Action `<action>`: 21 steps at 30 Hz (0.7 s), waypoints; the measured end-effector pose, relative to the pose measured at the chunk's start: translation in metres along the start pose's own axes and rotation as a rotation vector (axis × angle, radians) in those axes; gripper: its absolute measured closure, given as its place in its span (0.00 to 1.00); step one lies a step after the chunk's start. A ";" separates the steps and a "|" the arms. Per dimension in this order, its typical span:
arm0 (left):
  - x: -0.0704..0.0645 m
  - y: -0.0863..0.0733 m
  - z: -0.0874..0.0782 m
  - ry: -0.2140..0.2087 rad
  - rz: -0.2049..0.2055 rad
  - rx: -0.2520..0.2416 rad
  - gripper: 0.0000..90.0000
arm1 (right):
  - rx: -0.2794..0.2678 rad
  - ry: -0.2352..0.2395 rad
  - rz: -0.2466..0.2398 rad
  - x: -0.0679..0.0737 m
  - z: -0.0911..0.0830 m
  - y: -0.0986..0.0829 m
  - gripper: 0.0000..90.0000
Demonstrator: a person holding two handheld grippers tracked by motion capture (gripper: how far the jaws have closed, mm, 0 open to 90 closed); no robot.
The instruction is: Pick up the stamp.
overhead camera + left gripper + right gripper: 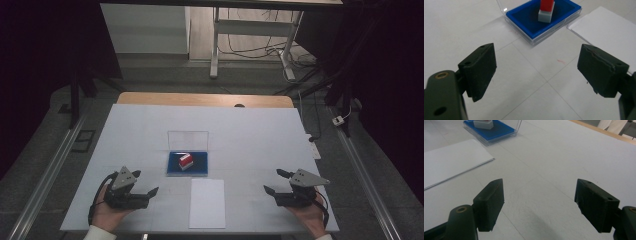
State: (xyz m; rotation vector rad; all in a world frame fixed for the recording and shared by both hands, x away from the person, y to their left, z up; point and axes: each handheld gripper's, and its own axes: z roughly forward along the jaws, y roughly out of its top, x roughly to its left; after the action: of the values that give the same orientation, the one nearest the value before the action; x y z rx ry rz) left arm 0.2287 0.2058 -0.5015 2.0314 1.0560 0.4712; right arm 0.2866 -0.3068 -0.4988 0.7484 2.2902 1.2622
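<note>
Both tongs rest released near the table's front edge, our left gripper (148,186) and right gripper (272,181) gaping, clasping nothing. Between them, farther out, the red stamp (186,161) stands on the blue ink pad (200,165) in its open clear case, white paper (207,202) just before it. We should approach the stamp level and pinch its red body squarely.

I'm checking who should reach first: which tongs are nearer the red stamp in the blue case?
Left. The left tongs sit below-left of the red stamp; the right tongs lie farther off, to its lower right.
</note>
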 end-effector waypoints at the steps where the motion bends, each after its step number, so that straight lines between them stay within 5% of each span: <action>1: 0.000 0.001 -0.001 -0.002 0.001 0.001 0.18 | -0.001 0.001 -0.002 0.000 0.000 0.000 0.26; 21: -0.005 0.040 -0.001 -0.047 0.040 0.000 0.19 | 0.020 -0.004 -0.004 0.001 0.003 -0.003 0.27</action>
State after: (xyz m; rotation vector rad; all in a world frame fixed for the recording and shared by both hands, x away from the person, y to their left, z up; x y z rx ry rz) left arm 0.2460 0.1885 -0.4693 2.0568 0.9885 0.4414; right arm 0.2868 -0.3054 -0.5026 0.7525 2.3028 1.2372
